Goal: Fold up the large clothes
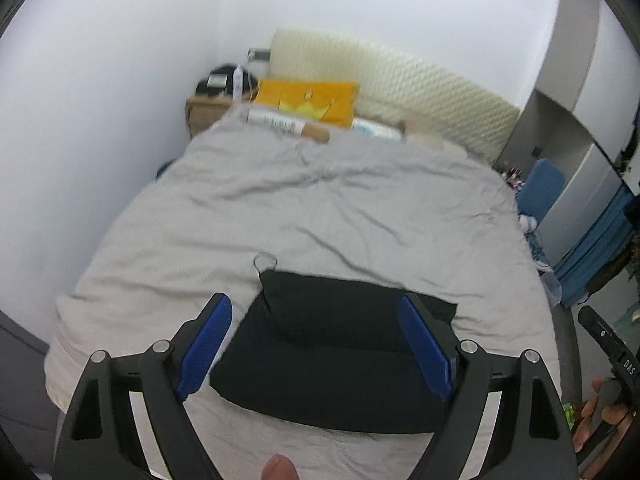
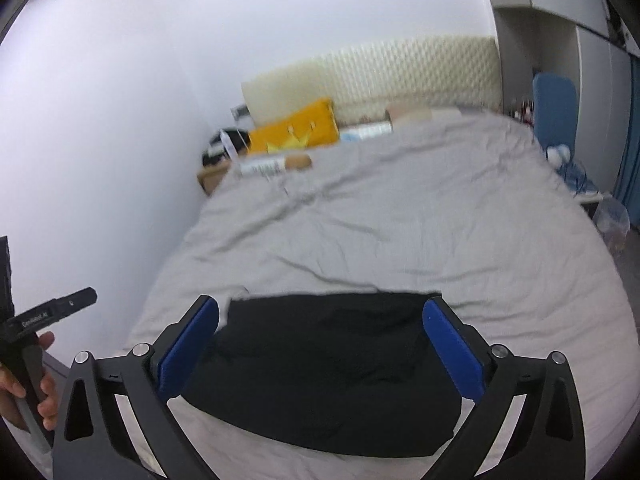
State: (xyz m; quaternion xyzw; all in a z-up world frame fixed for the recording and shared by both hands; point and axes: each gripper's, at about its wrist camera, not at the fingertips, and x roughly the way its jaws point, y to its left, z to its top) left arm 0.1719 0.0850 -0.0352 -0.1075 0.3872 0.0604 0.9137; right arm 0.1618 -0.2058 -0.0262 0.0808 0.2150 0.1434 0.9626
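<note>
There's the black garment (image 1: 332,360), folded into a compact, roughly rectangular bundle and lying flat on the near end of the grey bedspread (image 1: 320,208). A small metal ring (image 1: 265,261) pokes out at its far corner, possibly a zipper pull; the blur makes that hard to call.

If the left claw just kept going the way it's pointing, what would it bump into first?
Probably the folded black garment lying on the grey bedcover; the open left claw frames it from above, though depth is hard to judge.
</note>
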